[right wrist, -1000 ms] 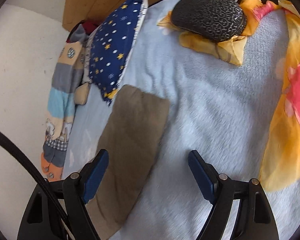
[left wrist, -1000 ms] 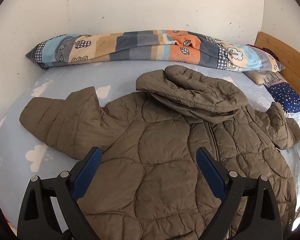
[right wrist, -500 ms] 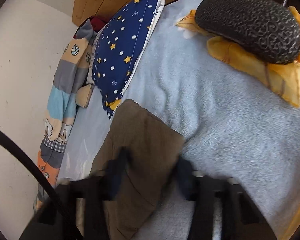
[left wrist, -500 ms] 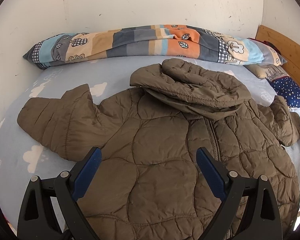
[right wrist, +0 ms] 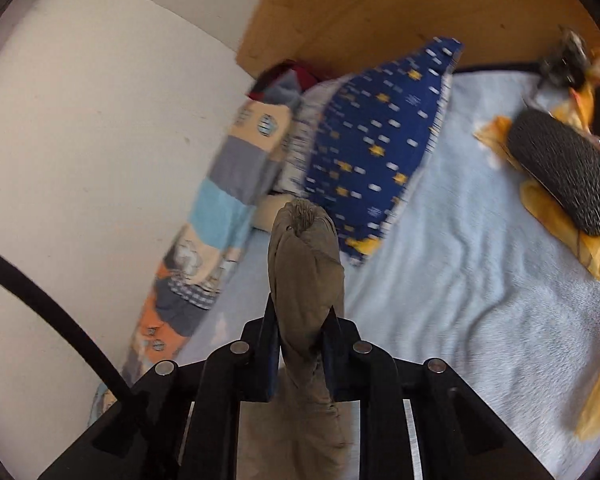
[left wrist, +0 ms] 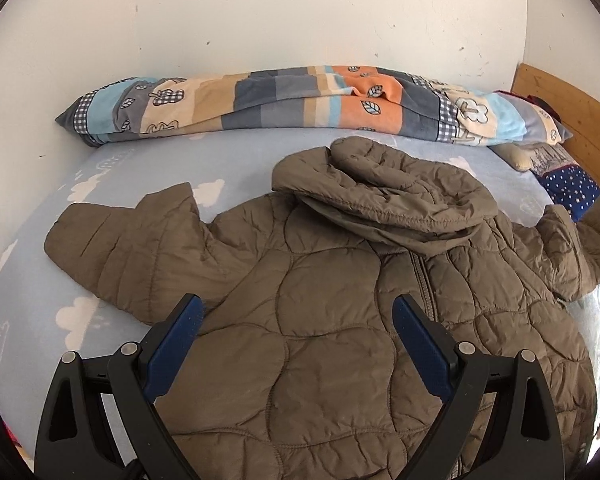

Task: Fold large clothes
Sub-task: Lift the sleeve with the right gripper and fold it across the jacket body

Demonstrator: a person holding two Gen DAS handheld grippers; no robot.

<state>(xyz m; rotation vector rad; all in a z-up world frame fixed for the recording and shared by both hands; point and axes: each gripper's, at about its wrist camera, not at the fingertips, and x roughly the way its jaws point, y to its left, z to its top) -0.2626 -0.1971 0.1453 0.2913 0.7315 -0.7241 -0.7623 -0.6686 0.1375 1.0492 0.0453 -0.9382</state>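
Right claw [right wrist: 302, 320] clamped on jacket cuff [right wrist: 306, 264], seemingly above pale-blue bed [right wrist: 460, 280].

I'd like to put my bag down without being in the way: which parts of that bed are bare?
Bare sheet runs between the striped blanket and the brown jacket, widest left of its hood. More lies between the starry pillow and the yellow cloth. The middle is all jacket.

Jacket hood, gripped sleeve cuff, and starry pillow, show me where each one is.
hood [left wrist: 384, 196], left wrist view, middle of its top.
sleeve cuff [right wrist: 305, 256], right wrist view, bunched fabric above the jaws.
starry pillow [right wrist: 376, 140], right wrist view, centre of cover.
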